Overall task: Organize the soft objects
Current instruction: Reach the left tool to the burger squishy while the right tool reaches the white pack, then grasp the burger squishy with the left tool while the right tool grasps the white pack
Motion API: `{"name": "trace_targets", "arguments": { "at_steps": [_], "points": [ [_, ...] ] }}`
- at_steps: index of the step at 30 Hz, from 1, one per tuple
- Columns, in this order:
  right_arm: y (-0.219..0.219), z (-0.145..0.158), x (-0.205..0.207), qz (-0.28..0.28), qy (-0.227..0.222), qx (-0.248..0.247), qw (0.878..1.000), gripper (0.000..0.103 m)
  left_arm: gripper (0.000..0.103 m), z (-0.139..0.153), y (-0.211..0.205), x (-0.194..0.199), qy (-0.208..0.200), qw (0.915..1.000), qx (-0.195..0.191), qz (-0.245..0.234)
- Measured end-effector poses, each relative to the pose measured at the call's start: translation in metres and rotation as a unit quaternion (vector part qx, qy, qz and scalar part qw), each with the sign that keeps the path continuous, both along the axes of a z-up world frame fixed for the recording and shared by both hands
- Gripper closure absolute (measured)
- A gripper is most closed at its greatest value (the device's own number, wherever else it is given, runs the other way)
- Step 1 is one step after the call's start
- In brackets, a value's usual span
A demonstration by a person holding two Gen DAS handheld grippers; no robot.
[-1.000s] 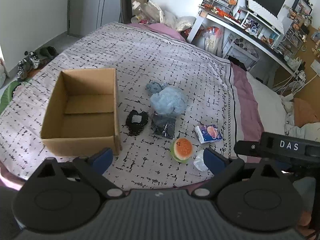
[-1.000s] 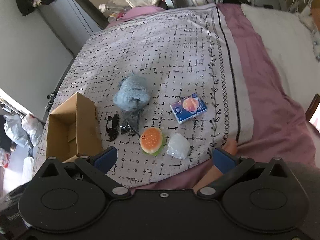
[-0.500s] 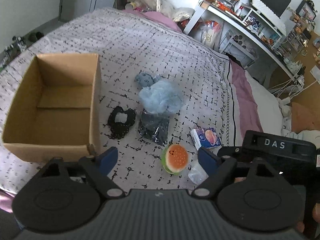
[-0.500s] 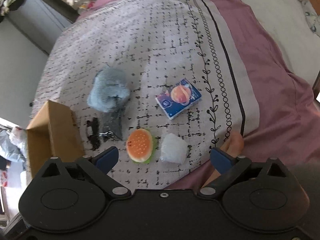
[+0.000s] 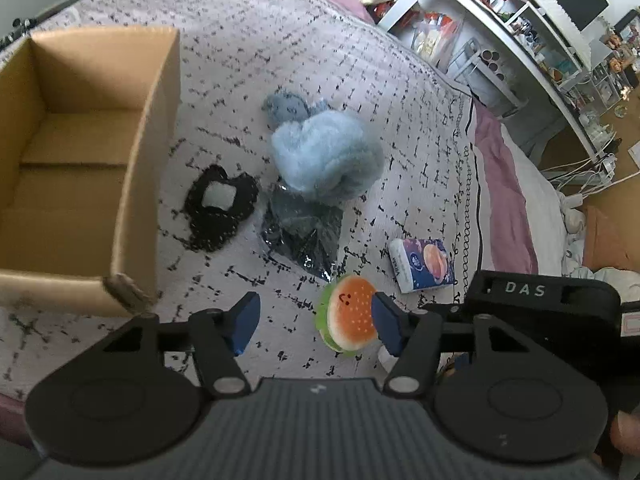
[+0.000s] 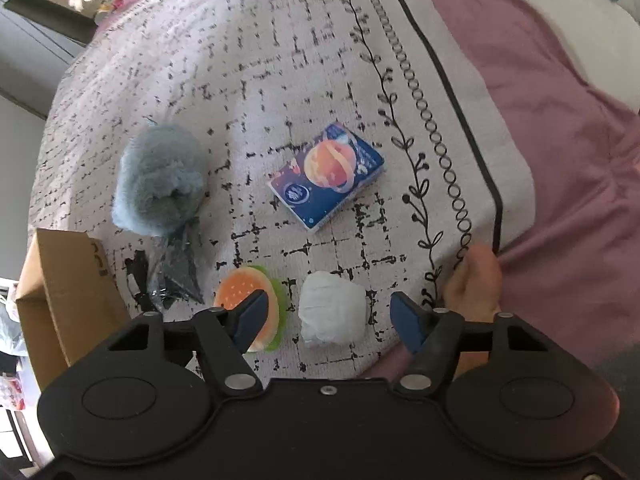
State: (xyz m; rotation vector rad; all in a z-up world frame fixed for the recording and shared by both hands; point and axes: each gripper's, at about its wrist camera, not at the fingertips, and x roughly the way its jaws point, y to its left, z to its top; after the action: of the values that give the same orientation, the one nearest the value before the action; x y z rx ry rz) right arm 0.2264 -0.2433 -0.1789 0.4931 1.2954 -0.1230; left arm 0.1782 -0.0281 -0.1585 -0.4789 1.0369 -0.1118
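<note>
The left gripper (image 5: 316,318) is hovering with its blue fingers spread wide over the near edge of the grey checked bedspread (image 5: 320,60). The right gripper (image 6: 328,320) is also spread apart, and the white crumpled plastic bundle (image 6: 333,307) is lying between its fingers, not touched. The round orange and green burger toy (image 5: 349,314) is sitting just beside this bundle. The open brown cardboard box (image 5: 76,152) is standing at the left edge. The fluffy blue plush toy (image 5: 326,158) is lying near the middle.
</note>
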Motion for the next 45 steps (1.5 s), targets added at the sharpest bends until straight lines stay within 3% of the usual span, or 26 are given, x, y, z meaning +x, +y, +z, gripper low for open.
{"name": "trace_targets", "arguments": {
  "at_steps": [13, 19, 22, 23, 25, 28, 45],
  "points": [
    [-0.004, -0.034, 0.014, -0.026, 0.042, 0.026, 0.998, 0.046, 0.043, -0.039, -0.009, 0.025, 0.057, 0.9978, -0.034, 0.006],
    [-0.006, -0.048, 0.02, -0.042, 0.058, 0.037, 0.997, 0.059, 0.043, -0.046, -0.023, 0.033, 0.067, 0.9974, -0.028, 0.004],
    [-0.008, -0.049, 0.021, -0.048, 0.052, 0.047, 0.996, 0.06, 0.046, -0.046, -0.024, 0.036, 0.072, 0.9968, -0.031, 0.01],
    [-0.008, -0.049, 0.021, -0.048, 0.047, 0.054, 0.996, 0.06, 0.051, -0.046, -0.024, 0.037, 0.074, 0.9966, -0.037, 0.008],
    [-0.01, -0.046, 0.02, -0.05, 0.035, 0.063, 0.996, 0.06, 0.074, -0.048, -0.026, 0.039, 0.082, 0.995, -0.056, 0.002],
    [-0.012, -0.042, 0.018, -0.058, 0.018, 0.064, 0.996, 0.06, 0.079, -0.045, -0.028, 0.038, 0.073, 0.9958, -0.055, 0.005],
    [-0.003, -0.007, 0.004, -0.022, -0.064, 0.035, 0.997, 0.06, 0.083, 0.007, -0.011, 0.011, 0.017, 0.9998, -0.009, 0.011]
  ]
}}
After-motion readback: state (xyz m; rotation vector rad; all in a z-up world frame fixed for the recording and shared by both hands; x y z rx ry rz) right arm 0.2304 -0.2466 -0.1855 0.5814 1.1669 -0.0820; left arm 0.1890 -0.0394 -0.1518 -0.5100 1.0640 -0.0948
